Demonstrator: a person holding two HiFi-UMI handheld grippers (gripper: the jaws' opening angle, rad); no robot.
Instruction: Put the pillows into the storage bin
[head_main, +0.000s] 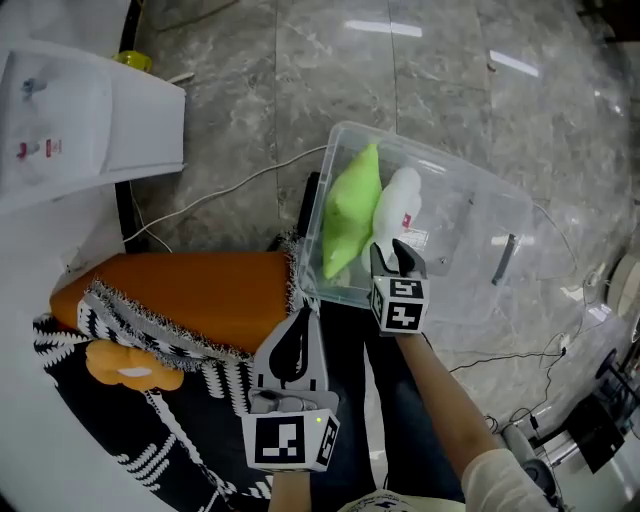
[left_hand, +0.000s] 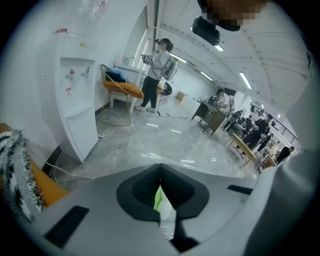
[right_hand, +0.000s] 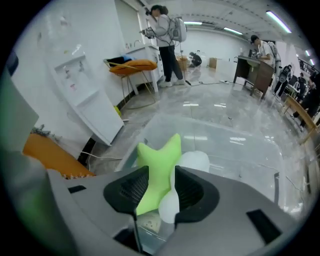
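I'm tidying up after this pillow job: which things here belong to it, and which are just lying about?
Job: storage bin; green pillow and white pillow inside it; orange pillow outside it; right gripper, open above the bin.
Lying about: water dispenser; white cable; black-and-white patterned fabric.

Head view: the right tongs (head_main: 396, 256) hide the lower end of the white pillow (head_main: 398, 200), whose label (head_main: 408, 221) is too small to read; the left edge cuts off the white dispenser (head_main: 70, 120). Left gripper view: the left tongs (left_hand: 160, 169) mask all but a sliver of the green pillow (left_hand: 158, 198); distant people (left_hand: 255, 127) are too small to make out.
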